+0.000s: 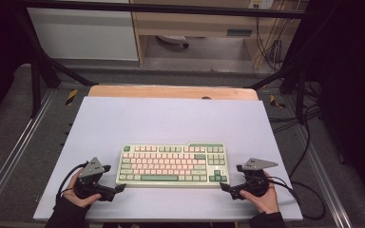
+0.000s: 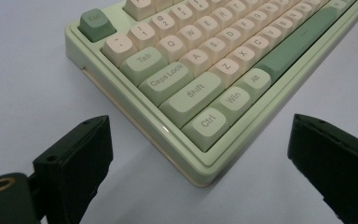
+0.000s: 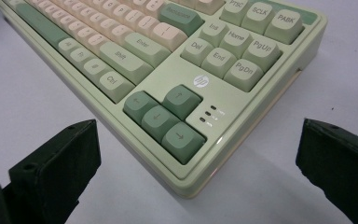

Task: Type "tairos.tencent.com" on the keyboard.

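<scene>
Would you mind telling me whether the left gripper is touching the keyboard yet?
Apart. In the left gripper view, the left gripper has its jaws spread open, with bare table showing between them and the near corner of the keyboard.

A compact pale-green plastic keyboard [image 1: 172, 165] with cream and darker green keycaps lies flat, keys up, on the near half of the white tabletop, its long side running across the table. Its space bar edge faces the person. Dark green arrow keys sit at its near right corner, a dark green Esc key at its far left.
</scene>
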The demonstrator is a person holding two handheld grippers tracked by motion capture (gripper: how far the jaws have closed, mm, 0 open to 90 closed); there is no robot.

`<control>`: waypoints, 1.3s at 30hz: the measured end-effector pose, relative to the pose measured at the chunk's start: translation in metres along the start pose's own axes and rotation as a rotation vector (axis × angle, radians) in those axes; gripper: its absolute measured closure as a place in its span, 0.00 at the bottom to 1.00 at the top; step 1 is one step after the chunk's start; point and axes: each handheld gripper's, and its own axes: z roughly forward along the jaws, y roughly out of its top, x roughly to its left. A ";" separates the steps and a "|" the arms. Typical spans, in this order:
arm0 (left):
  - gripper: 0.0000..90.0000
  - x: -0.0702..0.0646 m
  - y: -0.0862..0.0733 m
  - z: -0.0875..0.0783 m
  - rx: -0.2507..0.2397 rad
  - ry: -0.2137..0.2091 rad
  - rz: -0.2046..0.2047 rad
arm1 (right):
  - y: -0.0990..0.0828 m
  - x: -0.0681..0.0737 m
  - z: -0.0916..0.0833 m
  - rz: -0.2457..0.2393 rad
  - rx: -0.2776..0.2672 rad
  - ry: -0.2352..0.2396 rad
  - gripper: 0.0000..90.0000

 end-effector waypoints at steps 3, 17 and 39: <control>0.07 0.000 0.000 0.000 -0.001 -0.001 0.000 | 0.000 0.000 0.000 0.000 0.000 0.001 0.00; 0.08 -0.003 0.005 -0.002 -0.013 0.002 -0.004 | 0.000 0.000 0.001 -0.004 0.001 0.001 0.00; 0.22 -0.016 0.031 0.006 -0.007 0.021 0.000 | 0.000 0.000 0.002 -0.003 0.009 0.004 0.00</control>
